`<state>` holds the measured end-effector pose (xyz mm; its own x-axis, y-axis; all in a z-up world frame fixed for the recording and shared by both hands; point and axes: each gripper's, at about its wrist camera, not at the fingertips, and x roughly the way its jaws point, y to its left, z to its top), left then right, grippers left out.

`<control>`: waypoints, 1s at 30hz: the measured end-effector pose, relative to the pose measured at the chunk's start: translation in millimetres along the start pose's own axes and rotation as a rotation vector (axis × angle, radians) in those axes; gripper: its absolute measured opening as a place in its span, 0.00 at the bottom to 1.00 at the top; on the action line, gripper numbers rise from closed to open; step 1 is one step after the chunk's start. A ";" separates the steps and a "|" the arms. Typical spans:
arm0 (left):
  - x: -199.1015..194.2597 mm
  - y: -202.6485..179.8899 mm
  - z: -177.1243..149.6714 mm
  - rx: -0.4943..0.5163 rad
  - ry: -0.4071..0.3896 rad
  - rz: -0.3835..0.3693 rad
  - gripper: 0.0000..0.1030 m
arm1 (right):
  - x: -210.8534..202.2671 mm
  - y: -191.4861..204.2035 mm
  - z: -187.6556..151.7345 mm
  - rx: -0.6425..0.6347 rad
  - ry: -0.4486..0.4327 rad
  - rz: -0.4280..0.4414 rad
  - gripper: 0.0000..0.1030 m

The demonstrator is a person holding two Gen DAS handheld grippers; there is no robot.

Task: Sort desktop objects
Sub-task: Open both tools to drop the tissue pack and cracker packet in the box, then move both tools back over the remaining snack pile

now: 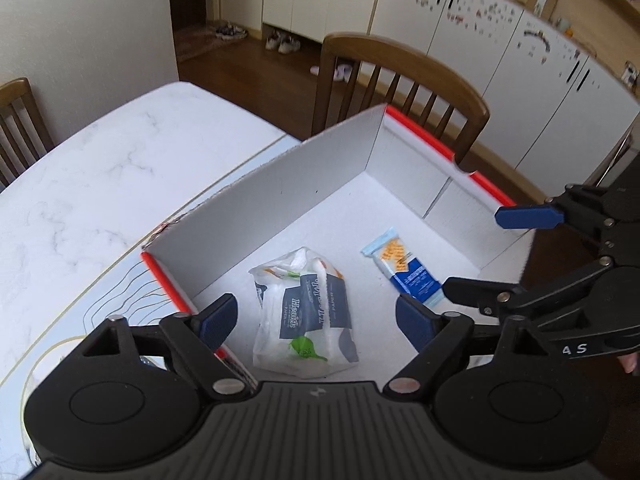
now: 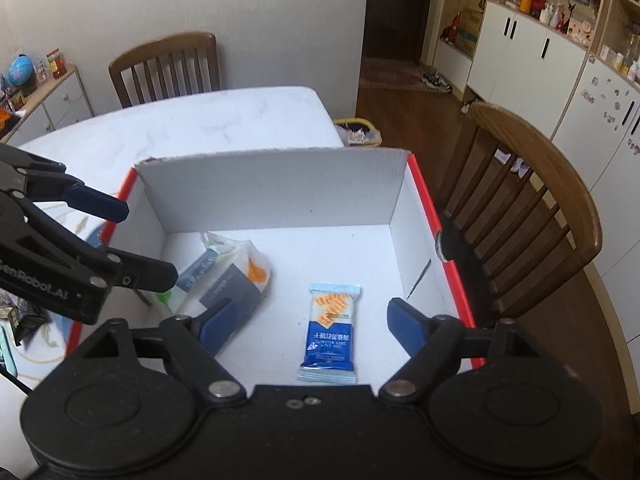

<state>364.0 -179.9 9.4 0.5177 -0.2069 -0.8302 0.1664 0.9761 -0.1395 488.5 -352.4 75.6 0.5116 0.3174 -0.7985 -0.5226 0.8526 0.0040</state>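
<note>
A white cardboard box [image 1: 280, 208] with a red rim sits on the table. Inside lie a tissue pack in clear plastic [image 1: 304, 312] and a blue and white snack packet [image 1: 404, 268]. My left gripper [image 1: 316, 316] hangs open over the tissue pack, pads well apart and touching nothing. In the right wrist view the box [image 2: 280, 188] holds the snack packet [image 2: 330, 328] right below my right gripper [image 2: 312, 320], which is open and empty. The tissue pack [image 2: 228, 276] lies to its left. Each gripper shows in the other's view, the right gripper [image 1: 490, 254] and the left gripper [image 2: 142, 242].
The box stands on a white marble table [image 1: 100, 168] near its edge. Wooden chairs [image 1: 400, 76] [image 2: 532, 200] stand close behind and beside the box. A patterned mat [image 1: 100, 312] lies under the box's left side, and some dark clutter [image 2: 24, 320] lies beside it.
</note>
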 end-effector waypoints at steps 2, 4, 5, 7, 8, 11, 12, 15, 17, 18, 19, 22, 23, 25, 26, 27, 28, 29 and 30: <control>-8.6 0.2 -5.9 -0.004 -0.033 0.000 0.97 | -6.2 4.3 -2.1 0.004 -0.017 -0.001 0.84; -16.8 1.2 -11.8 -0.005 -0.060 0.004 0.99 | -11.4 10.4 -4.2 0.010 -0.030 0.000 0.84; -20.7 2.1 -15.2 -0.008 -0.070 0.003 0.99 | -14.8 13.5 -5.2 0.012 -0.037 0.001 0.85; -29.2 5.3 -21.7 -0.020 -0.090 0.002 0.99 | -21.5 21.2 -7.6 0.014 -0.051 0.003 0.85; -34.1 7.2 -25.4 -0.027 -0.100 0.000 0.99 | -24.9 25.6 -8.8 0.014 -0.059 0.002 0.86; -49.0 13.1 -37.7 -0.036 -0.132 -0.001 1.00 | -34.4 39.3 -12.4 0.020 -0.080 0.007 0.86; -53.7 15.3 -42.4 -0.037 -0.144 0.003 1.00 | -37.2 44.5 -13.4 0.022 -0.086 0.007 0.86; -68.3 22.3 -55.0 -0.046 -0.165 0.002 1.00 | -45.8 59.8 -17.0 0.021 -0.102 0.007 0.87; -78.4 25.7 -62.3 -0.044 -0.179 -0.002 1.00 | -50.6 69.6 -20.0 0.022 -0.109 0.007 0.87; -83.8 27.0 -66.2 -0.038 -0.187 -0.003 1.00 | -53.0 75.0 -21.5 0.025 -0.111 0.007 0.87; -89.7 28.3 -70.4 -0.031 -0.196 -0.002 1.00 | -55.3 80.1 -23.4 0.026 -0.114 0.008 0.87; -107.1 33.2 -83.0 -0.019 -0.223 0.000 1.00 | -62.0 98.1 -28.1 0.023 -0.122 0.012 0.87; -112.4 35.2 -87.4 -0.015 -0.231 0.003 1.00 | -64.7 103.8 -29.6 0.022 -0.128 0.011 0.87; -123.1 39.3 -97.4 -0.013 -0.253 0.021 1.00 | -69.2 115.4 -32.7 0.025 -0.139 0.013 0.87; -128.2 41.9 -102.4 -0.012 -0.262 0.027 1.00 | -71.5 121.4 -34.7 0.026 -0.143 0.014 0.87; -133.3 44.6 -107.6 -0.014 -0.271 0.031 1.00 | -73.6 126.9 -36.3 0.027 -0.147 0.016 0.87; -138.6 48.4 -113.1 -0.015 -0.280 0.033 1.00 | -75.8 131.8 -38.3 0.027 -0.151 0.017 0.87; -143.4 52.0 -117.9 -0.017 -0.286 0.036 1.00 | -77.3 137.0 -40.0 0.027 -0.153 0.019 0.87; -148.0 56.1 -122.5 -0.021 -0.289 0.037 1.00 | -78.7 142.1 -41.8 0.028 -0.155 0.020 0.87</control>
<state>193.9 -86.5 58.2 0.7410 -0.1782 -0.6474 0.1268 0.9839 -0.1257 345.5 -273.6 113.8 0.6017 0.3925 -0.6956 -0.5157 0.8560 0.0370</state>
